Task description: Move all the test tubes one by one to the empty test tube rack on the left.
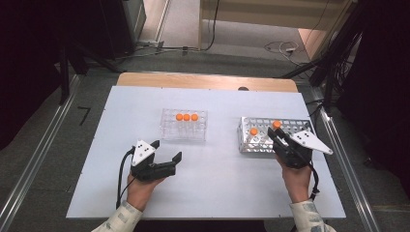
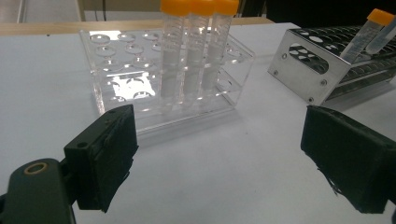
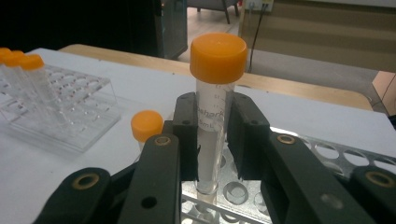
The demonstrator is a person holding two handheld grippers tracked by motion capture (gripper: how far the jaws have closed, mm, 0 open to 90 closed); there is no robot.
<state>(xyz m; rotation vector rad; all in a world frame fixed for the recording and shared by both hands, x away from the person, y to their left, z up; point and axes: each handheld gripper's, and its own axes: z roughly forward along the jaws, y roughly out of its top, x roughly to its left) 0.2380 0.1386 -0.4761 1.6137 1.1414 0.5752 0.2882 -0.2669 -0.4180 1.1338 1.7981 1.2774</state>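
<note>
Right gripper view: my right gripper (image 3: 214,135) clamps an orange-capped tube (image 3: 215,100), its base hidden in the metal rack (image 3: 327,154); my left gripper (image 2: 219,158) gapes wide, holding nothing.

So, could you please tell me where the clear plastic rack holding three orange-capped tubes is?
In the high view, the clear plastic rack stands mid-table, left of the metal rack and just beyond the open left gripper.

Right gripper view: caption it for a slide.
Right gripper clamps an orange-capped clear plastic tube above the perforated metal rack.
</note>
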